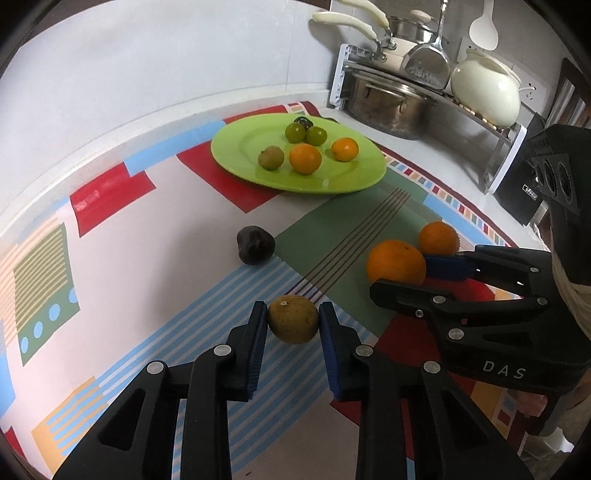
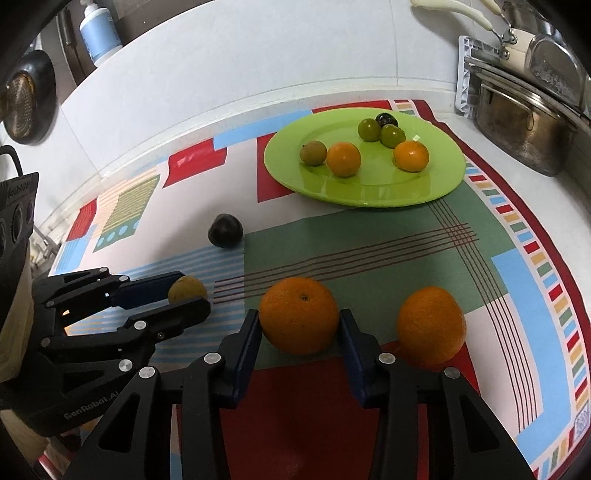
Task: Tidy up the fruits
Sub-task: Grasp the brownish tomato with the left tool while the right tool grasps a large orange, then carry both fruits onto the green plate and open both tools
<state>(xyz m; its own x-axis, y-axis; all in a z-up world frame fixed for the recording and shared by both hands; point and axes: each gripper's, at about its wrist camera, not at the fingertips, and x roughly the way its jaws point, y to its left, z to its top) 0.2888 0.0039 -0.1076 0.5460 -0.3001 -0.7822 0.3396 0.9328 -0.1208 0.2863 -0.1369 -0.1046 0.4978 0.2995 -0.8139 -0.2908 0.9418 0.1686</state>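
In the left wrist view my left gripper is shut on a small yellow-brown fruit that rests on the patterned cloth; both blue pads touch its sides. My right gripper is shut on a large orange, with a pad against each side. A second orange lies just right of it, free. A dark plum sits alone farther back on the cloth. The green plate behind holds several small fruits: orange, green and one dark.
A metal rack with pots and a white jar stands at the back right by the tiled wall. A black box is at the right edge. A soap bottle and a hanging strainer are at the far left.
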